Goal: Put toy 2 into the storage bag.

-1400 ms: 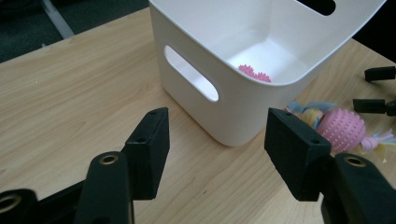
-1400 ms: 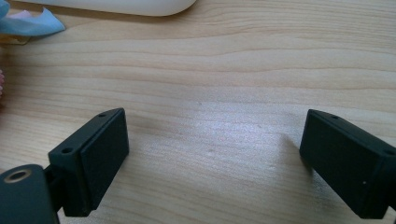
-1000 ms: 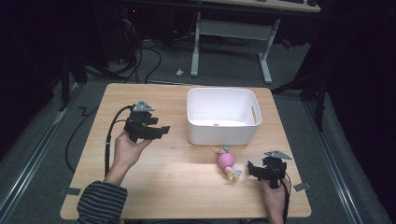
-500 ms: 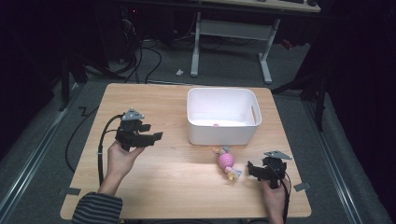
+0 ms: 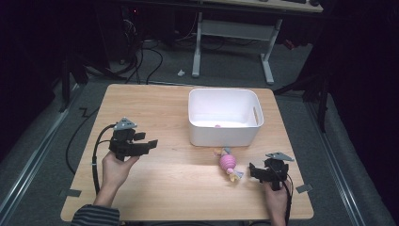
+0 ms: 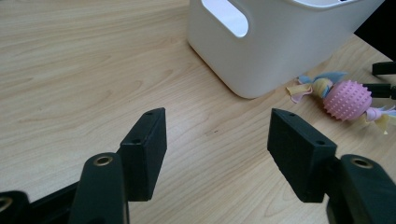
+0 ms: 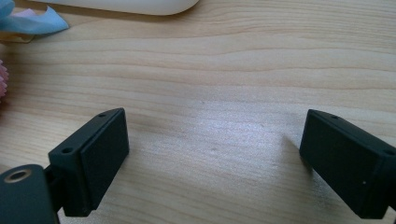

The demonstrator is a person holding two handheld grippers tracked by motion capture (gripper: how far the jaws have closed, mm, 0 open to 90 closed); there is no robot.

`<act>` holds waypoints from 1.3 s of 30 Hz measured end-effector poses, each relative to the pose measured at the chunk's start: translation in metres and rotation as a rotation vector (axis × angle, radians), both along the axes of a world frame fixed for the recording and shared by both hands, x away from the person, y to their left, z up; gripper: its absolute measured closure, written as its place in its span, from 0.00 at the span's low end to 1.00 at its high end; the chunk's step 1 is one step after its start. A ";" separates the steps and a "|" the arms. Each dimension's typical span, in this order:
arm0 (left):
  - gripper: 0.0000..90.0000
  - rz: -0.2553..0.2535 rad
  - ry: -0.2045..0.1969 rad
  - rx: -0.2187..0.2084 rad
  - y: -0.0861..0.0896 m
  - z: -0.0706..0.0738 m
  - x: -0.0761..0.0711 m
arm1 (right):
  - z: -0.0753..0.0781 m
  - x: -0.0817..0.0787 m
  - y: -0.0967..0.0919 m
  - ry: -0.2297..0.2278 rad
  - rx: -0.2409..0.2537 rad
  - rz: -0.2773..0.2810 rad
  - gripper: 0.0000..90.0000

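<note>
Right gripper [image 5: 256, 170]: jaws spread, empty, low over the surface [image 5: 179, 188], just beside pink spiked toy [image 5: 227, 162]. Left gripper [image 5: 147, 143]: spread, empty, well apart. Toy lies before white bin [image 5: 225, 136]. Likely step: grasp toy; centre jaws on the ball, not the fabric tails.

We saw a pink nubbed ball toy [image 5: 227, 162] with pastel fabric tails lying lower right of centre, just below the white bin [image 5: 224, 136].

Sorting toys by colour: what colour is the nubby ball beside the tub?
Pink ball, clearest in the left gripper view.
</note>
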State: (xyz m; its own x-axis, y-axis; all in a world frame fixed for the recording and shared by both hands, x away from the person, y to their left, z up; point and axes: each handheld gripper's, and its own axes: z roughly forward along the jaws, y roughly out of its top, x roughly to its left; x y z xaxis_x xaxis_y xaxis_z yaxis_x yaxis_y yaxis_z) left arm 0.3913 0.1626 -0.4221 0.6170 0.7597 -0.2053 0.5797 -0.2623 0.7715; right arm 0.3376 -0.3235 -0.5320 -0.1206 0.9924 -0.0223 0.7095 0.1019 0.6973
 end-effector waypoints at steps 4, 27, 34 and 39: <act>0.42 0.010 0.014 -0.005 0.005 -0.008 -0.002 | 0.000 0.000 0.000 0.000 0.000 0.001 0.09; 0.40 0.021 0.079 0.001 0.005 -0.043 -0.007 | 0.000 0.000 0.000 0.000 0.000 0.002 0.09; 0.40 0.028 0.057 0.009 0.000 -0.051 -0.009 | 0.000 0.000 0.000 0.002 0.001 0.002 0.09; 0.40 0.029 0.051 0.012 -0.004 -0.057 -0.010 | 0.000 0.000 0.000 0.002 0.001 0.003 0.09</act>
